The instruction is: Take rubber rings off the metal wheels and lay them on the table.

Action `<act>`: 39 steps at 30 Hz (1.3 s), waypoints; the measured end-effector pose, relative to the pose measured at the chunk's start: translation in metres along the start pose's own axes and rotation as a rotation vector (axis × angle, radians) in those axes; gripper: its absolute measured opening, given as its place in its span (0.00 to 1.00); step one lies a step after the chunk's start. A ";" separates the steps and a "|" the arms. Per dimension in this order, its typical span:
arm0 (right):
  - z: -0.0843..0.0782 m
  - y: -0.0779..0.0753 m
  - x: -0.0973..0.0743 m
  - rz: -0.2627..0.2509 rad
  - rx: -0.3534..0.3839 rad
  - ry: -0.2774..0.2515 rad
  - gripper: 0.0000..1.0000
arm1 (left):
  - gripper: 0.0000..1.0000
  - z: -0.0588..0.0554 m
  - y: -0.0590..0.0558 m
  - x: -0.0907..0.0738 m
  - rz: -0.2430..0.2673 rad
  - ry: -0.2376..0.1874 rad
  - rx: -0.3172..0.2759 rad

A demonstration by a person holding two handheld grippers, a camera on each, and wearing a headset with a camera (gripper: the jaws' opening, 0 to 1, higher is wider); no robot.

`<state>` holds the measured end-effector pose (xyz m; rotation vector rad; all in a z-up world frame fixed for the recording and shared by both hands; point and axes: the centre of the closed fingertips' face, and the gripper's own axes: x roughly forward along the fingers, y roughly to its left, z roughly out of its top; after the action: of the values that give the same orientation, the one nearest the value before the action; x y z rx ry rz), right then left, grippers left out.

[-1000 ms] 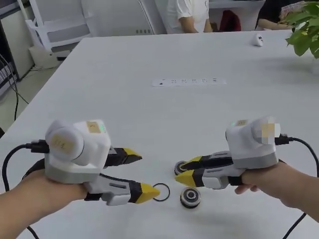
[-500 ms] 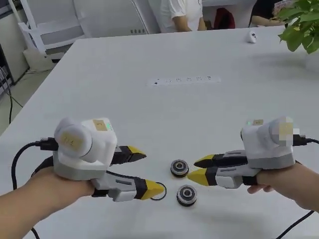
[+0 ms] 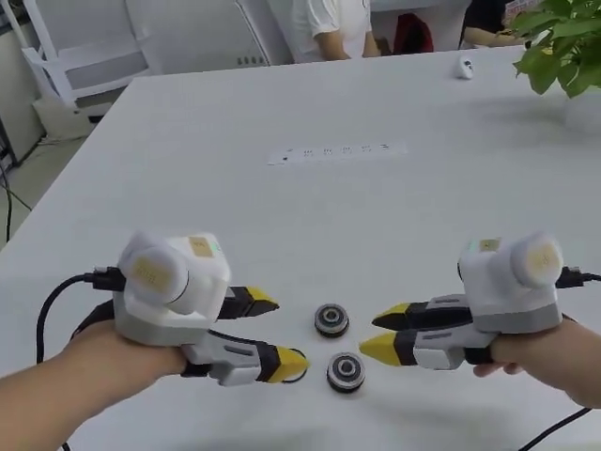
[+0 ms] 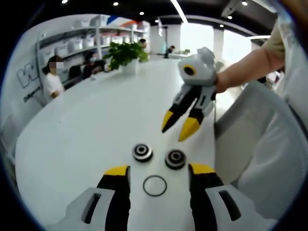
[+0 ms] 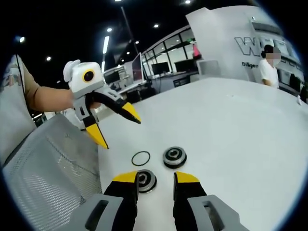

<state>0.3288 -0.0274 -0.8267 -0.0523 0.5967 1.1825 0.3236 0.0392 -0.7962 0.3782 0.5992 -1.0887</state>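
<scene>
Left gripper: in my left hand, low over the white table. The jaws are spread wide and hold nothing, with the yellow tips aimed toward the wheels.
Right gripper: in my right hand, facing the other gripper across the wheels. The jaws are parted by a narrower gap and are empty, clear of both wheels.
Rubber ring: a thin black loop lying flat on the table, free of either wheel. In the left gripper view it sits just ahead of my jaws, centred on the gap between them.
Far wheel: flat on the table between the two grippers, touched by neither.
Near wheel: just beside the far one, on my side of it. In the right gripper view it lies straight ahead of my jaws, partly behind one tip.
Rings on the wheels: each shows a dark outer band, but I cannot tell at this size whether it is rubber.
Background: a power strip mid-table and a leafy plant at the far right corner.
</scene>
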 end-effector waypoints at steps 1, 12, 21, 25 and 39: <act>-0.002 0.000 0.000 0.002 -0.003 0.004 0.25 | 0.49 0.000 0.000 0.001 -0.001 0.001 0.005; -0.014 0.005 0.003 0.025 -0.024 0.028 0.26 | 0.45 -0.003 -0.009 0.016 -0.046 0.025 0.011; -0.028 0.009 0.007 0.041 -0.058 0.062 0.26 | 0.42 -0.006 -0.017 0.030 -0.078 0.043 0.016; -0.030 0.011 0.008 0.044 -0.063 0.062 0.25 | 0.41 -0.008 -0.021 0.036 -0.092 0.050 0.012; -0.037 0.015 0.013 0.057 -0.085 0.080 0.24 | 0.32 -0.011 -0.034 0.055 -0.136 0.071 0.005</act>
<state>0.3038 -0.0234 -0.8604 -0.1561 0.6211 1.2652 0.3077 -0.0081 -0.8386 0.3856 0.6929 -1.2110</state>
